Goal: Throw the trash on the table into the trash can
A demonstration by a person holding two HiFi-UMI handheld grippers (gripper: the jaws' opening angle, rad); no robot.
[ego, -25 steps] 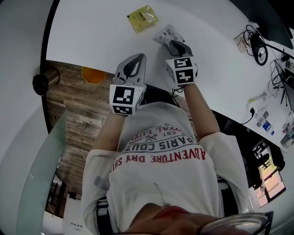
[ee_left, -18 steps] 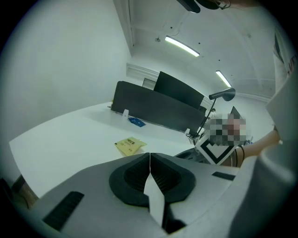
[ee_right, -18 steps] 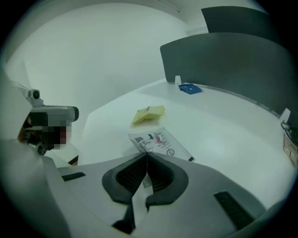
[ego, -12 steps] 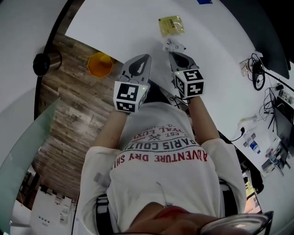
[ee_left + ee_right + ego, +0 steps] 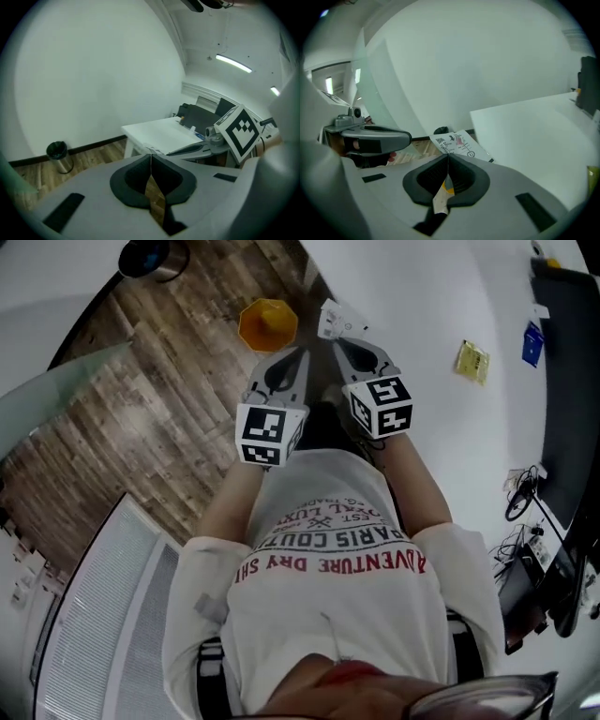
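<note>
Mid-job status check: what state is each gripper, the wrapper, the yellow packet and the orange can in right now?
left gripper: shut, empty.
right gripper: shut on the white wrapper.
white wrapper: pinched, off the table, not yet dropped.
yellow packet: lying flat on the table, untouched.
orange trash can: upright on the floor, top open.

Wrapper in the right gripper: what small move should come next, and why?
Probably swing the right gripper across until the wrapper hangs over the bin, before letting go. The jaws are shut on the wrapper, and in the head view it sits beside the bin's mouth, not over it.
</note>
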